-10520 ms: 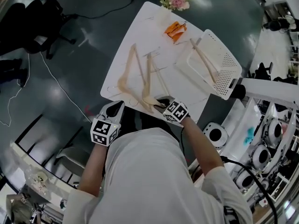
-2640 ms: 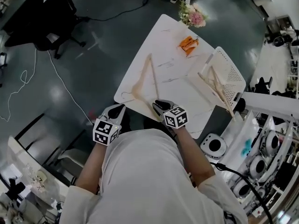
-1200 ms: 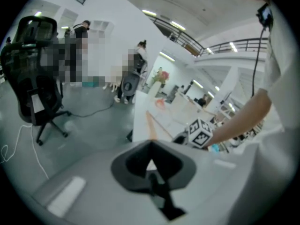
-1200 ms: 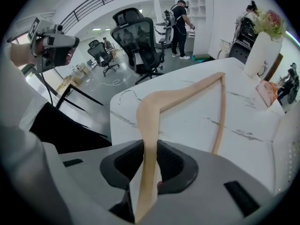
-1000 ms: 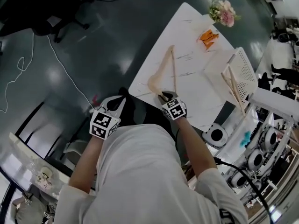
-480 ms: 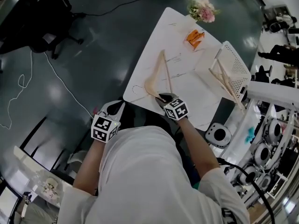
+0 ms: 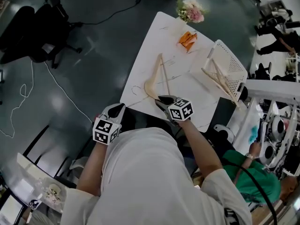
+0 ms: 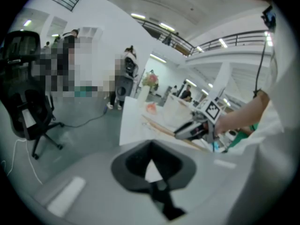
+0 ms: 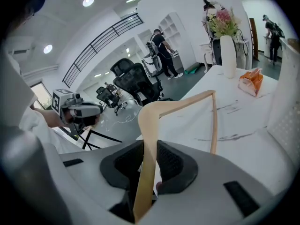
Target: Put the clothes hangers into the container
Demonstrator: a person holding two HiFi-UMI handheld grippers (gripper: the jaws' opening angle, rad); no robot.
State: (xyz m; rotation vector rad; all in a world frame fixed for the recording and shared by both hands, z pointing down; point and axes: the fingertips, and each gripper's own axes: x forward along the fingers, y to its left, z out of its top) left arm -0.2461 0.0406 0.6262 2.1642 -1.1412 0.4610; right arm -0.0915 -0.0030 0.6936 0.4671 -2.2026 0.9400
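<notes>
- The left gripper [image 7: 118, 110], a white two-jaw tool carrying a marker cube, is hanging just off the table's near edge, at about eight o'clock from the other gripper. Its dark pads are meeting at the tips with nothing between them. It is taking no part, just as it was a second ago.
- The pale wooden clothes hanger [image 7: 151, 81] is the only one left out on the white tabletop [image 7: 187, 90], where two were lying some ten seconds back. It is stretching away toward twelve o'clock from the right gripper.
- The right gripper [image 7: 163, 100] is clenching the near end of that hanger's arm between its ribbed pads. A second ago it was sitting low at the table edge on this same end. Now the wood is rising steeply out of the jaws in the right gripper view, so the lift is getting under way. Whether the far tip is still touching the table I cannot tell.
- The white perforated plastic container [image 7: 232, 62] is standing at the table's right side, at about two o'clock from the right gripper and well apart from it. It is holding what look like two wooden hangers [image 7: 216, 76], up from one earlier.
- So the task is nearing its end: this looks like the final carry. It is calling for a swing toward two o'clock, with the long arm clearing the container's rim.
</notes>
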